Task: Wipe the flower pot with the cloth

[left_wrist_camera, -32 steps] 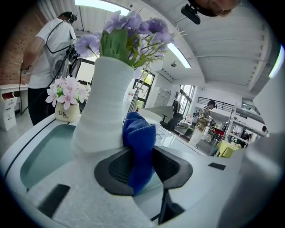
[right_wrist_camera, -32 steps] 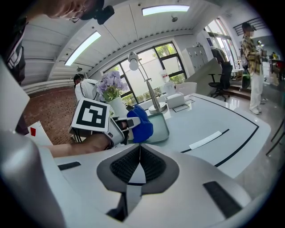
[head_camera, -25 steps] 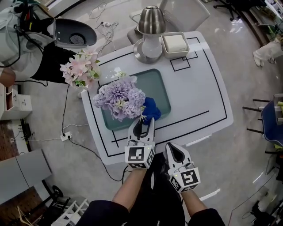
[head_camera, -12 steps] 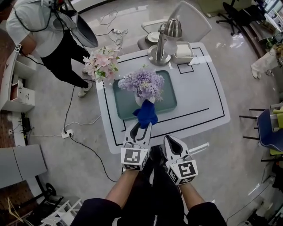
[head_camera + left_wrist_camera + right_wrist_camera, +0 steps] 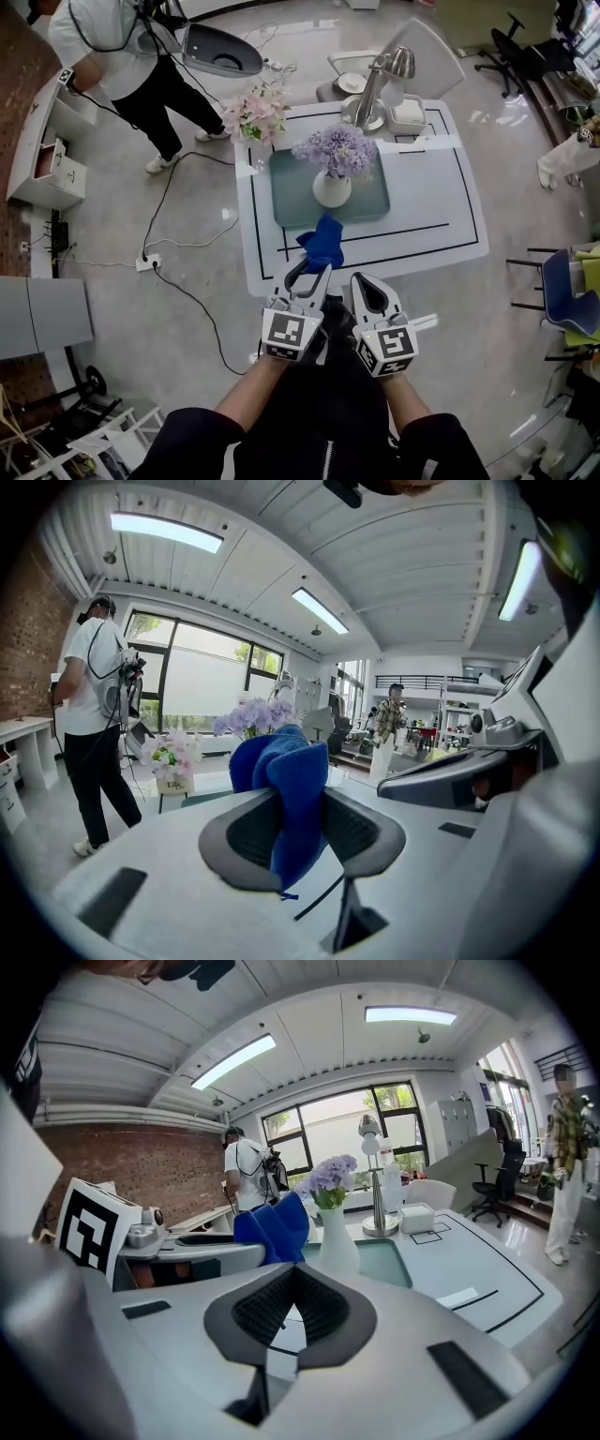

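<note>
I have left gripper (image 5: pixel 307 277) clamped on bunched blue cloth (image 5: pixel 323 242); right gripper (image 5: pixel 366 289) jaws together, empty. White round flower pot (image 5: pixel 331 190) upright on teal tray (image 5: pixel 286 192), straight ahead beyond cloth, not touching; left nearer.

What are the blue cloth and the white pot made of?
The cloth looks like soft, fuzzy fabric, maybe microfibre: it folds and droops where the left gripper pinches it. The pot looks like smooth white ceramic, perhaps glazed: it has hard, plain sides with a soft shine. It could be plastic instead; the look alone doesn't settle it.
</note>
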Demonstrator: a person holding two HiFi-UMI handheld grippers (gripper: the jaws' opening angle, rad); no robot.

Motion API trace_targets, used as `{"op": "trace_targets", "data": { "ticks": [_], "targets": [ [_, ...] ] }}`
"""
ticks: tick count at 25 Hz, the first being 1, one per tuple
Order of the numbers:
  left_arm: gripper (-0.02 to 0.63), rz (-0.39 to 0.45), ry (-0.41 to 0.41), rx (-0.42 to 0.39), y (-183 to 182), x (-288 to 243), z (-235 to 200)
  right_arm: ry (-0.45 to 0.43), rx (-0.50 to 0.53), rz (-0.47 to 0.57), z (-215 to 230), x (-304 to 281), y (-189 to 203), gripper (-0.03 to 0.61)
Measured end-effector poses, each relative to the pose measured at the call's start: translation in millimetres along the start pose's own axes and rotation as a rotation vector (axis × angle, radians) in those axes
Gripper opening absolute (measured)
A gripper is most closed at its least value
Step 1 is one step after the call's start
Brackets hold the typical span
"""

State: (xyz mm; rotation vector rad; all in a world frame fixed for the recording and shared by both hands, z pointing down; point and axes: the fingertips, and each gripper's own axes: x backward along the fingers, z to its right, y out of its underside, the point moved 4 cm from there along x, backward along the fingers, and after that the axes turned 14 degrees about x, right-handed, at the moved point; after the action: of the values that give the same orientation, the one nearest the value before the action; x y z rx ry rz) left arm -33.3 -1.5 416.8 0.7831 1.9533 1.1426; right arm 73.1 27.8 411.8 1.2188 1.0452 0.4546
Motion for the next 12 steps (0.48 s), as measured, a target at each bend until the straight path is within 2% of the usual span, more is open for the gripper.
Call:
{"op": "trace_targets", "data": {
  "ticks": [12],
  "targets": [
    [0.126, -0.007, -0.052, 0.036, 17, 52, -6, -0.045, 0.030, 0.008, -37, 8, -2, 0.008]
  ]
}}
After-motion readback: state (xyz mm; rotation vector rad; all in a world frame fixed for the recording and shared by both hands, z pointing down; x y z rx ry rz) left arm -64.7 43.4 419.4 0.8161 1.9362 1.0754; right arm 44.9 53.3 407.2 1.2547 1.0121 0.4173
